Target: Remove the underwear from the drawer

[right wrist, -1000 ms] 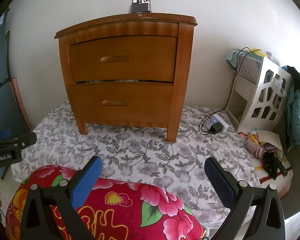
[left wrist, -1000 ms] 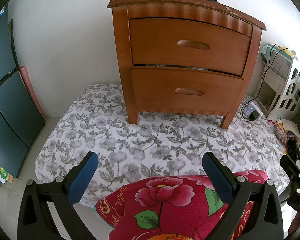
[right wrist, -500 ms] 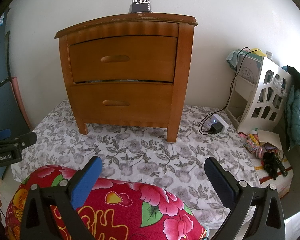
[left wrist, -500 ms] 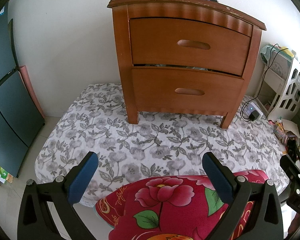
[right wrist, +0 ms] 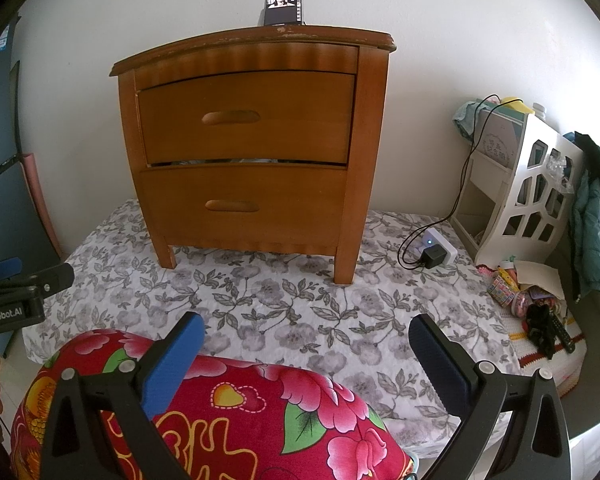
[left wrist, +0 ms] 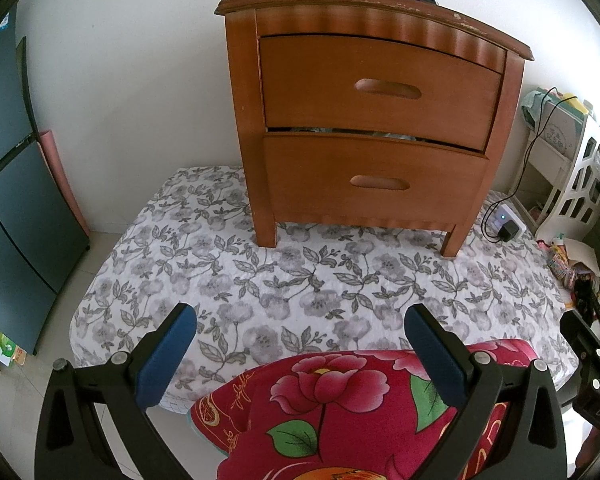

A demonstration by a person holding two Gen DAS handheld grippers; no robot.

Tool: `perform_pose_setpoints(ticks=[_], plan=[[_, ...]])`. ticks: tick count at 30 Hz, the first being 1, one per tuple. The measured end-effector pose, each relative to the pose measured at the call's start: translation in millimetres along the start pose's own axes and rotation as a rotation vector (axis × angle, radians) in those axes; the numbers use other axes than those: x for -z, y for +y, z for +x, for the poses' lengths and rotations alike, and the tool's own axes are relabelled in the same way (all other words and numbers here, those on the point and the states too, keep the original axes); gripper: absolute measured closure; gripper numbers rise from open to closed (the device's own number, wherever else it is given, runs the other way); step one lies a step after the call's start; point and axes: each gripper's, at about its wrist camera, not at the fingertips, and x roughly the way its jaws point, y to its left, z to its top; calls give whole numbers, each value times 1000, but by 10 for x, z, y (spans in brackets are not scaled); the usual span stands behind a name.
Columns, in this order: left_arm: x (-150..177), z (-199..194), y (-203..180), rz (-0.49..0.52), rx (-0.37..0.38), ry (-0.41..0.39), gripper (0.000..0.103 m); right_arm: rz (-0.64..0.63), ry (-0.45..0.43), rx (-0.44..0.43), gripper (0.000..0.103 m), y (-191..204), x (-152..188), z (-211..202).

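Observation:
A brown wooden nightstand (left wrist: 372,120) (right wrist: 248,152) with two drawers stands on a flowered mattress. The top drawer (left wrist: 380,90) (right wrist: 244,118) and the bottom drawer (left wrist: 376,182) (right wrist: 240,204) are pushed in. A thin gap between them shows a strip of cloth; no underwear can be made out. My left gripper (left wrist: 300,320) is open, well short of the nightstand. My right gripper (right wrist: 306,328) is open too, equally far back. Nothing is between either pair of fingers.
A red flowered pillow (left wrist: 360,408) (right wrist: 228,412) lies under both grippers. A phone (right wrist: 284,6) leans on the nightstand top. To the right are a white shelf unit (right wrist: 528,184), a charger with cable (right wrist: 432,252) and small clutter (right wrist: 532,296). A dark cabinet (left wrist: 8,184) stands left.

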Motion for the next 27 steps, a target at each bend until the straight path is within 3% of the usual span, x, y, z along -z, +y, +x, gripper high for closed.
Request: perform_pose_setpoints(ticks=[21,27], plan=[[-18,29,23,-7,2,4,0,-2,2,-4,0,20,3,-13],[-146,240,242,-53,79,7,0,-7,8,-37,0,-16,-62,94]])
